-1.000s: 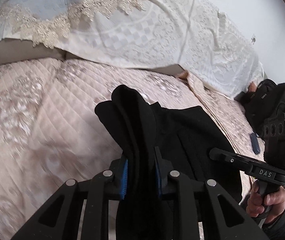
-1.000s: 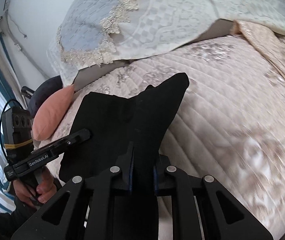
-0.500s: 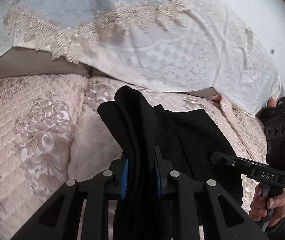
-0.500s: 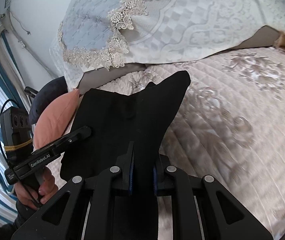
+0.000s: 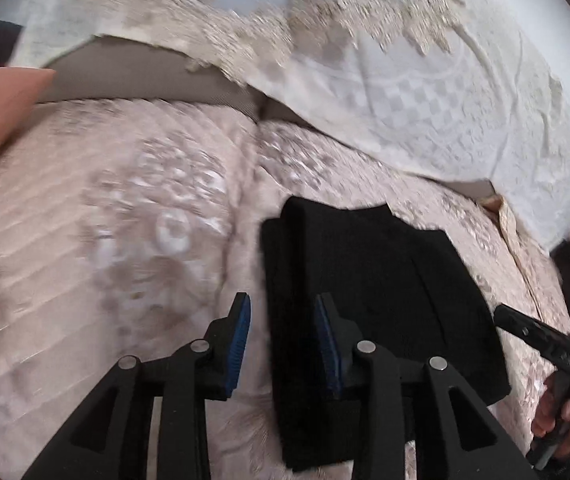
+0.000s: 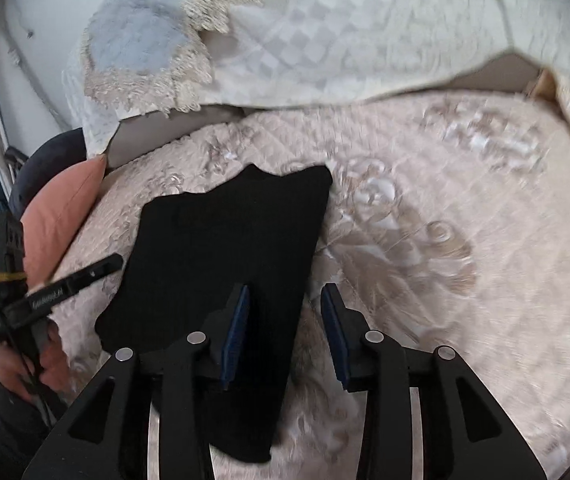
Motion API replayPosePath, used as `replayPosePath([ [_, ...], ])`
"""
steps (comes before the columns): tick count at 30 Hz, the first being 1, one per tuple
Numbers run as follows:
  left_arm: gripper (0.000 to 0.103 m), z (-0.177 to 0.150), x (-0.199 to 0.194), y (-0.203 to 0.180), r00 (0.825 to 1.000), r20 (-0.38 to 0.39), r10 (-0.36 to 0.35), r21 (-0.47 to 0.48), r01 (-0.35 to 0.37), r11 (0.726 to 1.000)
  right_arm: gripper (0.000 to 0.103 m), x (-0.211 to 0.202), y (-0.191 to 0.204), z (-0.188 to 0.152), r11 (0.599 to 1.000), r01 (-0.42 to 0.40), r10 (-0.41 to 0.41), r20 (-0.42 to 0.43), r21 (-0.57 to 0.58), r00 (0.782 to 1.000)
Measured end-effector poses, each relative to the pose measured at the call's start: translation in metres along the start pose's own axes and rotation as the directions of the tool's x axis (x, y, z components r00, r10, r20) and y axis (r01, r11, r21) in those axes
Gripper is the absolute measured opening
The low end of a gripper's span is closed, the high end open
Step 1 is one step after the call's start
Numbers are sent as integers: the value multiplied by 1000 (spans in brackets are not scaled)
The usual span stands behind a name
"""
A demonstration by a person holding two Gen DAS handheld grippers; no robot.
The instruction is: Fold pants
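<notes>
A quilted beige bed [image 5: 97,240] under a lace-edged white coverlet [image 5: 425,92], pink cushion [image 6: 65,216] at one side.

Left claw [image 5: 283,344] spread apart, gripping nothing — blue pads [image 5: 241,340] to either side of the left border of the black pants [image 5: 365,280], the border running up between them without visible contact. Right claw [image 6: 285,332] likewise apart and empty; its inner pad over the cloth, its outer pad out over bare quilt, so the right border of the pants [image 6: 221,256] passes between the two.

Outward from there: pants lying flat on the bed as a folded dark slab, long axis running away from both claws toward the coverlet, far end a little ragged with one corner standing proud. Near end under the claws, partly hidden by their frames.

Judging by this — a fold apparently laid down and let go. For any further fold, the near short edge lying equally close to both hands; the likely move, a regrip there and a carry along the long axis toward the far end. Neither claw clearly nearer.
</notes>
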State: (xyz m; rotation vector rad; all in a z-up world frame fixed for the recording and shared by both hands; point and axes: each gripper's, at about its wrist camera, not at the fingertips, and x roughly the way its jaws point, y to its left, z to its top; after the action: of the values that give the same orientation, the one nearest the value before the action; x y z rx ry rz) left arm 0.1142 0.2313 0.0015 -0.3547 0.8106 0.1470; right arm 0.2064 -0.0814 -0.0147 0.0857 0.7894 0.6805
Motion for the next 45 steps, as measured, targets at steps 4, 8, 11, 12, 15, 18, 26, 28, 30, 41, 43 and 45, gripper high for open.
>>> replayPosePath([
  [4,35,-16,-33,-21,997,65,-35,65,30,997,38,-24,30,-17,994,26,-20,55,-109,998],
  [8,35,-44,-32,-51,998,38,-40,165,34,986,38,-14,51,-42,980,67,-64,24,-187,998],
  [11,36,-60,-11,-59,1000,-29,8,201,-2,980,38,6,47,-59,973,115,-121,-18,-201,993],
  [12,36,-63,-7,-59,1000,-20,18,212,-13,977,38,4,45,-60,974,112,-115,-6,-198,993],
  [15,36,-65,-15,-65,999,7,46,240,-46,970,38,1,46,-56,975,115,-119,-12,-189,993],
  [18,36,-66,-30,-72,999,22,48,228,-52,972,38,-14,53,-56,974,114,-114,9,-194,993],
  [26,36,-82,-66,-91,997,60,58,188,-68,980,38,-52,60,-80,977,112,-109,28,-182,994],
  [28,36,-87,-72,-95,996,60,59,180,-69,981,38,-58,61,-85,977,111,-107,30,-182,994],
  [30,36,-94,-76,-98,997,49,55,169,-63,984,42,-63,63,-93,977,114,-111,25,-183,994],
  [41,36,-121,-78,-105,995,12,99,180,-99,979,45,-70,77,-120,964,144,-144,14,-223,989],
  [43,36,-124,-74,-102,994,-4,112,175,-110,978,45,-64,73,-122,966,153,-157,-1,-210,988],
  [45,36,-127,-70,-99,992,-13,122,173,-118,978,45,-61,71,-123,968,151,-156,-6,-202,988],
])
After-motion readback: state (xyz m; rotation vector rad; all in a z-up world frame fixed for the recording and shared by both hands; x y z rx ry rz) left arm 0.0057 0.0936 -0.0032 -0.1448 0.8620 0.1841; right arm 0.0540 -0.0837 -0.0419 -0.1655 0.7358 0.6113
